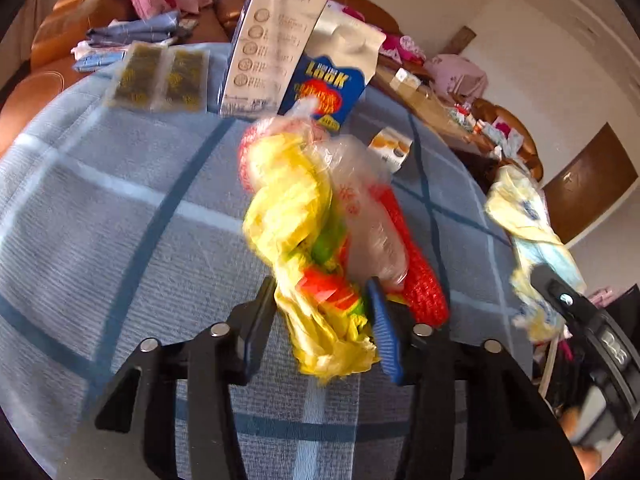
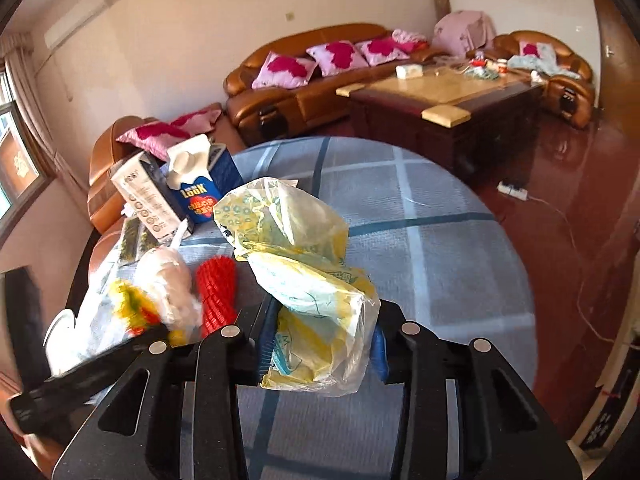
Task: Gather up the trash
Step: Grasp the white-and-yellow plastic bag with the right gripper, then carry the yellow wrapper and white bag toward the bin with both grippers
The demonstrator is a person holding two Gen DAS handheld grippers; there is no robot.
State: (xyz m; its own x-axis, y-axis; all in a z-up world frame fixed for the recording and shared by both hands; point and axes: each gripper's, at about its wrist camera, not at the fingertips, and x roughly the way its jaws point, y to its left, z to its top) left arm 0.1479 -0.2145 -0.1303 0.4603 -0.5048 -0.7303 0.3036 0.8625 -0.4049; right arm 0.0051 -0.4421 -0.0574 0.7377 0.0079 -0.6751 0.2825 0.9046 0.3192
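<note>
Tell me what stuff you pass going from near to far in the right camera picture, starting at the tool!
Right tool squeezing the pale yellow plastic bag → blue Look carton → brown sofa with pink and red cushions.

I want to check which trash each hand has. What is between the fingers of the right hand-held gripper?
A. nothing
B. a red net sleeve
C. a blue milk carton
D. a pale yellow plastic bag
D: in the right wrist view the right hand-held gripper has its fingers closed on the crumpled pale yellow plastic bag, lifted above the blue checked cloth.
</note>
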